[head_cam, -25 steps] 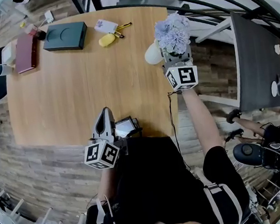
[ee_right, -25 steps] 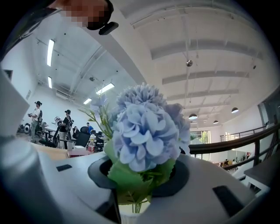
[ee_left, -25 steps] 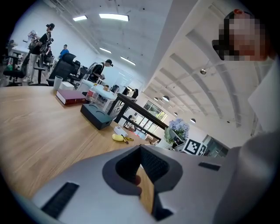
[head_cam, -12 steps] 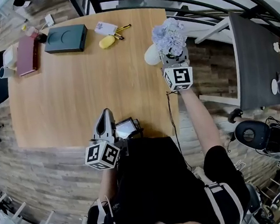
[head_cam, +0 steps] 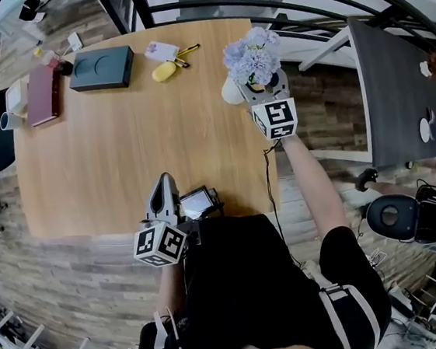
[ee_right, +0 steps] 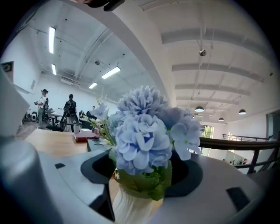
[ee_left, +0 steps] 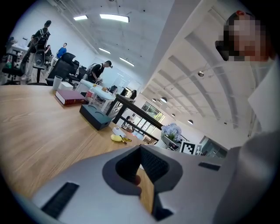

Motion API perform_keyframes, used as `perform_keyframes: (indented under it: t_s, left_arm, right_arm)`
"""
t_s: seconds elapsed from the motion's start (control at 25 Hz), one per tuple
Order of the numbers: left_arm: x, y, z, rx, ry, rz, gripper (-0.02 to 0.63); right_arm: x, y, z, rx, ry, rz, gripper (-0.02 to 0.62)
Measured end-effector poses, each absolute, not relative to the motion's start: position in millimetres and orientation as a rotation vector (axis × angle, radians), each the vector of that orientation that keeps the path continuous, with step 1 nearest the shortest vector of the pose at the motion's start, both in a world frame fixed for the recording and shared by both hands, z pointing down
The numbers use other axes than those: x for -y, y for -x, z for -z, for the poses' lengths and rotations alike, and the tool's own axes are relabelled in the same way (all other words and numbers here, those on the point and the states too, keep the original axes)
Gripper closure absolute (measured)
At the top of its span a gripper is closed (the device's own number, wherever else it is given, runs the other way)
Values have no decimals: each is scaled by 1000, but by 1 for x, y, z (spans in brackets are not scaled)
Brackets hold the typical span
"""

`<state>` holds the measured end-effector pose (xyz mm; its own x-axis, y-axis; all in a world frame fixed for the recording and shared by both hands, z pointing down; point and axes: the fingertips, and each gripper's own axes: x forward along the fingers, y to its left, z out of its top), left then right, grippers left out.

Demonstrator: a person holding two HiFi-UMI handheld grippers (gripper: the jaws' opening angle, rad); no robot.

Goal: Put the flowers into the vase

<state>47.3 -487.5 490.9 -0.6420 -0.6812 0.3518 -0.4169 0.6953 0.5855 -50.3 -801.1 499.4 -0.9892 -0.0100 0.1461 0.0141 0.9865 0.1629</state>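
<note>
The wooden counter [head_cam: 120,142] filled most of the head view, with the person at its near edge at the bottom of the frame. Toward the upper left lay a dark flat box [head_cam: 103,68] and a red book [head_cam: 41,94], and a small yellow object [head_cam: 163,72] sat near the top middle, all well apart from the work. At the counter's upper right edge stood the white vase [head_cam: 230,92], with the pale blue flowers [head_cam: 251,55] over its mouth. The right tongs [ee_right: 142,164] were clenched low on the flowers, at the green collar, the jaws held somewhat apart by what they gripped. The left tongs [head_cam: 164,182], pinched together on nothing, rested at the lower middle of the frame, beside a small dark device [head_cam: 196,201]. I judged the step to be seating the bunch. The good way would be to lower it straight, check that the collar sat level on the mouth, then part the jaws gently with no sideways drag, since the vase stood close to the edge and looked light enough to tip. The head view gave the vase's place near that edge but hid its rim under the blooms. The right gripper view showed the ribbed white neck directly beneath the collar, though not how deep the stems ran. The left gripper view showed its own jaws meeting, and the bunch small at the middle right.
</note>
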Motion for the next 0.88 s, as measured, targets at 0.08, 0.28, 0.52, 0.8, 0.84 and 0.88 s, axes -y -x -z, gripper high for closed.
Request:
perform_keyframes:
  t_s: [0.08,0.28,0.52,0.8,0.84,0.88]
  left_arm:
    - [486,-48,-491,2343,-842,629,558]
    - [483,-47,-489,2348,-855,647,558]
    - [481,-50,-484,2348,-881,662,558]
    - [481,-50,-472,2372,-909,663,558]
    - [481,-49,-471,2370,-910,662,558]
    - [480,-49,-470,2367,-912,662,558]
  right_arm:
    - [800,49,-501,2951,25,242,284]
    - [799,42,-507,2819,92,227,259]
    - [797,25,-521,2602,152,282,259]
    - [813,-46,-527,2622,18,-3,259]
    - [811,-61,-527,2638,-4,-95,259]
    - [807,-74,-526,2651,-21,-179,259]
